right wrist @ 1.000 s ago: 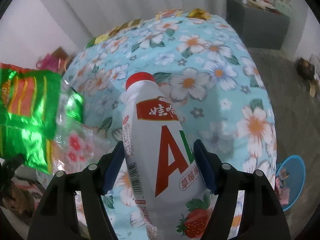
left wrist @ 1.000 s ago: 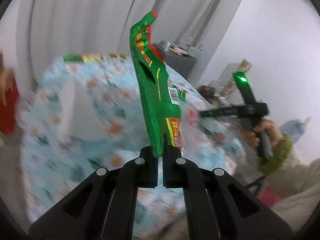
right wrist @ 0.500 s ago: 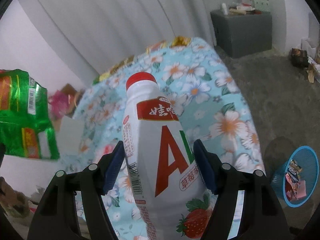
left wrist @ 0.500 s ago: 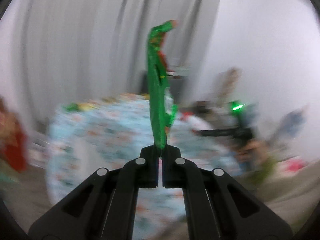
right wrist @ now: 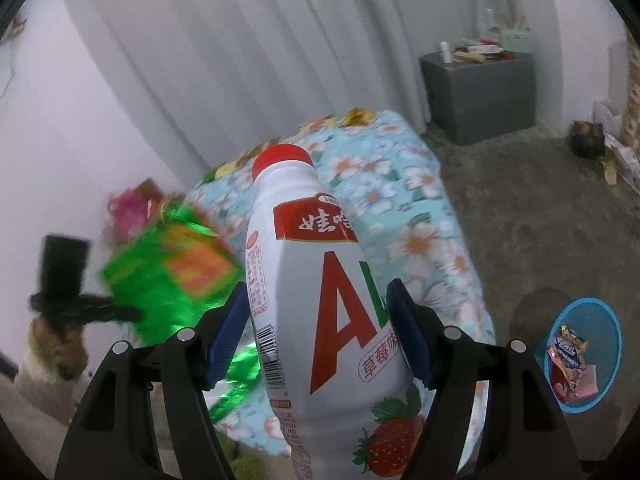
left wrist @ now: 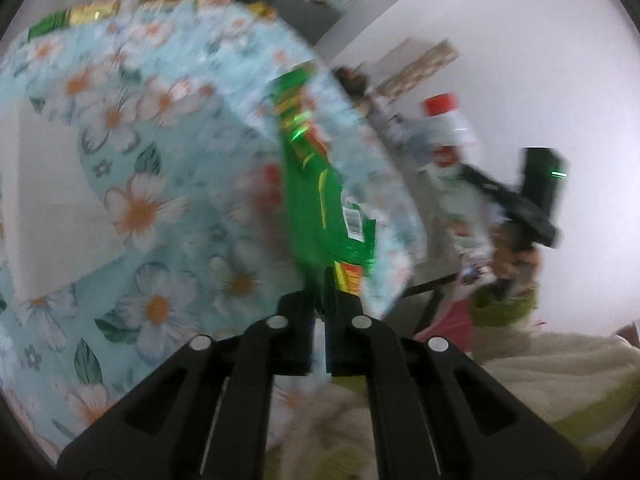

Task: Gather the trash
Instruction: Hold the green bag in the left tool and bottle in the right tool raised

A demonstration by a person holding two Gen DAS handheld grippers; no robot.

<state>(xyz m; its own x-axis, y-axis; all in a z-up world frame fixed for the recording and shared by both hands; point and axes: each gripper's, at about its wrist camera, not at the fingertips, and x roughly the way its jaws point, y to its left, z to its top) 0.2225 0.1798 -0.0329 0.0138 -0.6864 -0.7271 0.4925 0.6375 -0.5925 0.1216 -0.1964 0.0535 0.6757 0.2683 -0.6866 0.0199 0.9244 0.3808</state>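
Note:
My left gripper (left wrist: 320, 300) is shut on a green snack wrapper (left wrist: 320, 200) that stands up from the jaws, blurred by motion, over the floral table (left wrist: 132, 152). My right gripper (right wrist: 318, 320) is shut on a white strawberry milk bottle (right wrist: 320, 300) with a red cap, held upright above the table's near end (right wrist: 420, 232). The right gripper and bottle (left wrist: 448, 136) show in the left wrist view. The left gripper with the wrapper (right wrist: 168, 276) shows at the left of the right wrist view. A blue trash basket (right wrist: 612, 340) with wrappers inside stands on the floor at the right.
Several wrappers (right wrist: 352, 118) lie along the table's far edge. A grey cabinet (right wrist: 480, 92) with clutter stands by the curtain. More litter (right wrist: 588, 140) lies on the concrete floor by the right wall. A white paper sheet (left wrist: 48, 208) lies on the table.
My left gripper has swung down and toward the table with the wrapper. My right gripper has risen and pulled back with the bottle, so the blue basket shows more fully.

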